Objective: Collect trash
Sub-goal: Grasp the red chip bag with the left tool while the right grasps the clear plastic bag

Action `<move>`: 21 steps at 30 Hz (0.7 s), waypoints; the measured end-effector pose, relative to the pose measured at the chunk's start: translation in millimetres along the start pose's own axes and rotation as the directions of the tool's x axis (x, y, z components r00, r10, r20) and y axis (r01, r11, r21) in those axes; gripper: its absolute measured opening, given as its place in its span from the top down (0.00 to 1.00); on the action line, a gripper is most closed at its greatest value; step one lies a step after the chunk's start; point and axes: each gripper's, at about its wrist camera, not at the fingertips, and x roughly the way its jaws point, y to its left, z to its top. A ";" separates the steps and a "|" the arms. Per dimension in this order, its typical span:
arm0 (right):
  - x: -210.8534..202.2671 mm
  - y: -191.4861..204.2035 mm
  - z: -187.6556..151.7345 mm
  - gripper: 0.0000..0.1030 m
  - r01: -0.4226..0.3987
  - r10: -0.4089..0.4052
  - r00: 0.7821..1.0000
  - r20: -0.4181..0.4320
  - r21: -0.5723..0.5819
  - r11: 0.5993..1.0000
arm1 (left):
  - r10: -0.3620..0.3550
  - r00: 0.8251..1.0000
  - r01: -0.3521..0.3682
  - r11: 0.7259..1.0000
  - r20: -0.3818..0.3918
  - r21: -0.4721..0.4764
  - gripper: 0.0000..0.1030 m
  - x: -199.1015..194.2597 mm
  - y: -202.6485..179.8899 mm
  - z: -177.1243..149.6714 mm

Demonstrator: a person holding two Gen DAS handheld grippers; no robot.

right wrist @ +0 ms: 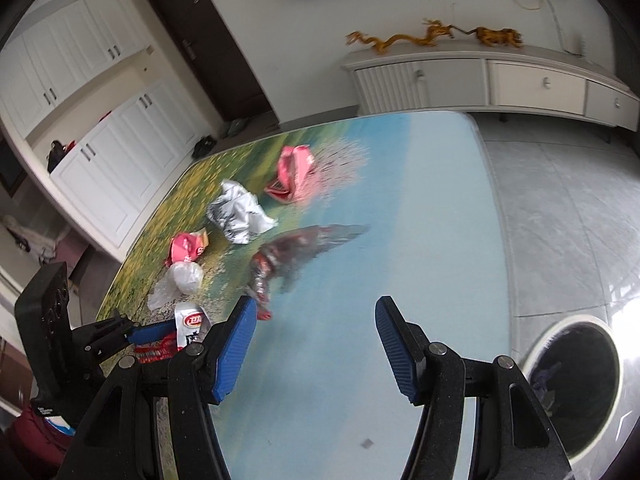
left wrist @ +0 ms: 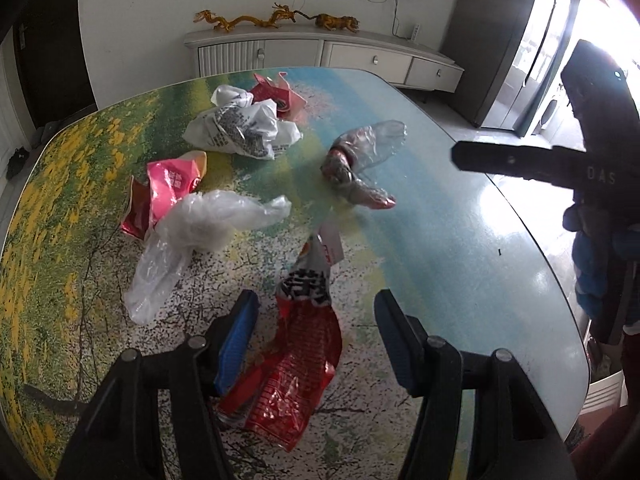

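Over the red snack wrapper [left wrist: 304, 364], the left gripper [left wrist: 316, 340] hangs with its blue ribbed fingers [left wrist: 236, 340] spread apart on either side of the foil, not yet pressing it. This looks like the approach to a first pick: the next move calls for lowering until the pads bracket the crinkled bag, then closing gently, since thin foil slips and folds. Beyond the wrapper lie a clear, crumpled plastic bag [left wrist: 192, 240], a pink pouch [left wrist: 168, 192], a white printed bag [left wrist: 240, 128], another pink pack [left wrist: 276, 92] and a transparent sleeve with reddish contents [left wrist: 356, 164], all limp and light on the glossy printed surface [left wrist: 460, 240]. Right of the wrapper, the right gripper [right wrist: 316, 344] hovers released over bare surface, near a round bin [right wrist: 576, 392] on the floor.
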 end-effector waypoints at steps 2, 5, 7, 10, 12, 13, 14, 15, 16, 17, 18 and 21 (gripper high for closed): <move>11.4 7.2 3.5 0.42 -0.010 0.010 1.000 -0.014 -0.017 1.000 | -0.003 1.000 0.003 1.000 0.010 -0.009 0.44 -0.1 2.3 0.4; 27.8 17.0 8.6 0.42 -0.024 0.022 0.999 -0.033 -0.037 0.999 | -0.002 1.000 0.003 1.000 0.031 -0.022 0.44 0.2 7.1 0.6; 38.2 23.4 12.1 0.42 -0.031 0.029 0.998 -0.047 -0.049 0.998 | -0.001 0.999 0.002 1.000 0.043 -0.025 0.44 -0.3 8.2 -0.1; 51.1 31.4 16.5 0.42 -0.040 0.036 0.997 -0.063 -0.069 0.997 | 0.012 0.998 -0.011 1.000 0.064 -0.019 0.44 0.1 8.5 -1.7; 56.8 34.9 18.6 0.42 -0.044 0.039 0.997 -0.069 -0.078 0.996 | 0.026 0.997 -0.025 1.000 0.078 -0.013 0.44 0.0 6.7 -4.0; 59.2 36.8 19.7 0.42 -0.045 0.039 0.997 -0.071 -0.084 0.995 | 0.028 0.996 -0.027 1.000 0.080 -0.012 0.44 -0.2 6.0 -4.4; 61.3 37.8 20.4 0.42 -0.044 0.038 0.997 -0.072 -0.088 0.995 | 0.025 0.996 -0.024 1.000 0.083 -0.016 0.44 -0.5 6.4 -5.0; 64.6 39.3 21.4 0.42 -0.042 0.036 0.997 -0.075 -0.092 0.995 | 0.020 0.996 -0.018 1.000 0.087 -0.022 0.44 -0.9 7.7 -5.1; 66.1 39.7 21.8 0.42 -0.041 0.034 0.997 -0.076 -0.094 0.995 | 0.018 0.996 -0.015 0.999 0.091 -0.031 0.44 -1.4 9.2 -5.5; 68.3 40.1 22.3 0.42 -0.039 0.032 0.996 -0.077 -0.096 0.995 | 0.016 0.995 -0.013 0.999 0.095 -0.040 0.44 -1.9 10.8 -5.8; 70.0 39.9 22.5 0.42 -0.038 0.030 0.996 -0.079 -0.097 0.995 | 0.015 0.995 -0.010 0.999 0.098 -0.052 0.44 -2.5 12.8 -6.2; 77.7 40.2 22.4 0.42 -0.030 0.022 0.996 -0.087 -0.098 0.995 | 0.013 0.995 -0.006 0.997 0.103 -0.072 0.46 -3.4 16.1 -6.4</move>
